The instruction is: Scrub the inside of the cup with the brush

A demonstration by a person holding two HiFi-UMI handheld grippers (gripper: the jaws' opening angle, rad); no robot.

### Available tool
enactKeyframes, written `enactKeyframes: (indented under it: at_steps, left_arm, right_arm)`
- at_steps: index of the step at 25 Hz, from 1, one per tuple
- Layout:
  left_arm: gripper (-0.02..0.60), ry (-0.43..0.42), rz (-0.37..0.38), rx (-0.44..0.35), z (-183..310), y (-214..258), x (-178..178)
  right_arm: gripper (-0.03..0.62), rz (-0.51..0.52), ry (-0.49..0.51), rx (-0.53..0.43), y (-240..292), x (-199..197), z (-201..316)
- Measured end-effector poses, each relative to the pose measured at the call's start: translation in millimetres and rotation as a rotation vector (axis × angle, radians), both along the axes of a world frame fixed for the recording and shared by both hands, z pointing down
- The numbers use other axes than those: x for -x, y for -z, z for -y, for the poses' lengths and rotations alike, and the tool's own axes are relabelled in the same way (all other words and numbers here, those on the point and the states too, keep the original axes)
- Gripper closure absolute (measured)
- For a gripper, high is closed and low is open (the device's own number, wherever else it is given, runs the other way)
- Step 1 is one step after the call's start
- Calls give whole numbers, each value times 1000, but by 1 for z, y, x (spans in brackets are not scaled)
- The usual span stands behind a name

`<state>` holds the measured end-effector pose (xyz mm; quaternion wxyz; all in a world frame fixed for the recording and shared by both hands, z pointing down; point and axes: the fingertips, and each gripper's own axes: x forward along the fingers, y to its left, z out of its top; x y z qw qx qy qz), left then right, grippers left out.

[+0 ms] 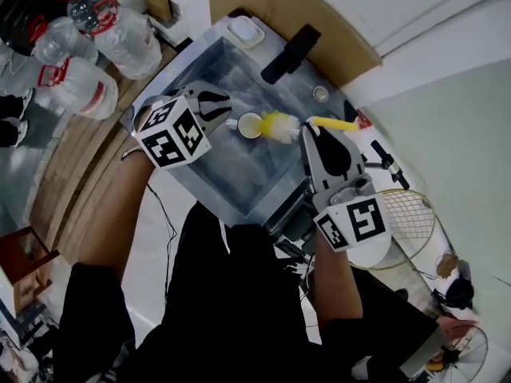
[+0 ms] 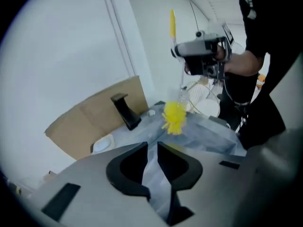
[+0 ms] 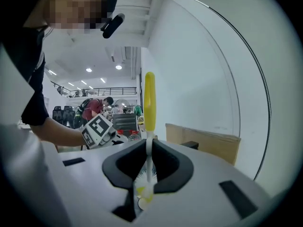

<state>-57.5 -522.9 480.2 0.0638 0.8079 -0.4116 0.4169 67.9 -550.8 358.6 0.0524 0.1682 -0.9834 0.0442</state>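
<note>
We hold the left gripper (image 1: pixel 223 116) over the sink (image 1: pixel 239 178) with its jaws a narrow slit apart and nothing between them; through the gap we see only the grey sink floor. The cup (image 1: pixel 250 124) stands mouth up in the sink, just past this gripper's tips and free of them. Our right gripper (image 1: pixel 310 132) is clamped on the brush (image 1: pixel 299 124). In its own view the jaws press on the thin white stem (image 3: pixel 148 157), with the yellow handle (image 3: pixel 149 103) rising above them and the bristles below. From the head view the bristle head (image 1: pixel 279 126) lies just beside the cup's rim, outside the cup; we cannot tell whether the two touch. A black faucet (image 1: pixel 291 53) stands at the far edge of the sink, with a white soap dish (image 1: pixel 243 30) near it and cardboard (image 1: pixel 311 14) leaning behind. Clear water bottles (image 1: pixel 88 46) lie well apart, on the floor at the upper left.
</note>
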Motion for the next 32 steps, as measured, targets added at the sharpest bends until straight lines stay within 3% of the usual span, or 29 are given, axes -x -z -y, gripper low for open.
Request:
enactKeyframes:
  at_steps: [8, 12, 14, 21, 26, 29, 32]
  left_arm:
    - [502, 172, -295, -307, -16, 151, -34]
    - [502, 291, -600, -500, -39, 225, -29]
    - [503, 329, -707, -590, -56, 255, -20]
    - [506, 488, -799, -771, -119, 286, 2]
    - [522, 643, -745, -908, -172, 281, 33]
    - [522, 686, -750, -884, -193, 264, 42]
    - [522, 661, -778, -815, -211, 245, 31]
  right_arm:
    - [546, 44, -33, -99, 77, -42, -16]
    - [546, 71, -62, -134, 104, -64, -26]
    - [546, 85, -79, -138, 111, -73, -31]
    - [546, 150, -163, -111, 118, -115, -42]
    - [546, 171, -248, -77, 101, -137, -53]
    - [546, 128, -291, -78, 88, -147, -68]
    - [546, 102, -333, -73, 85, -157, -88]
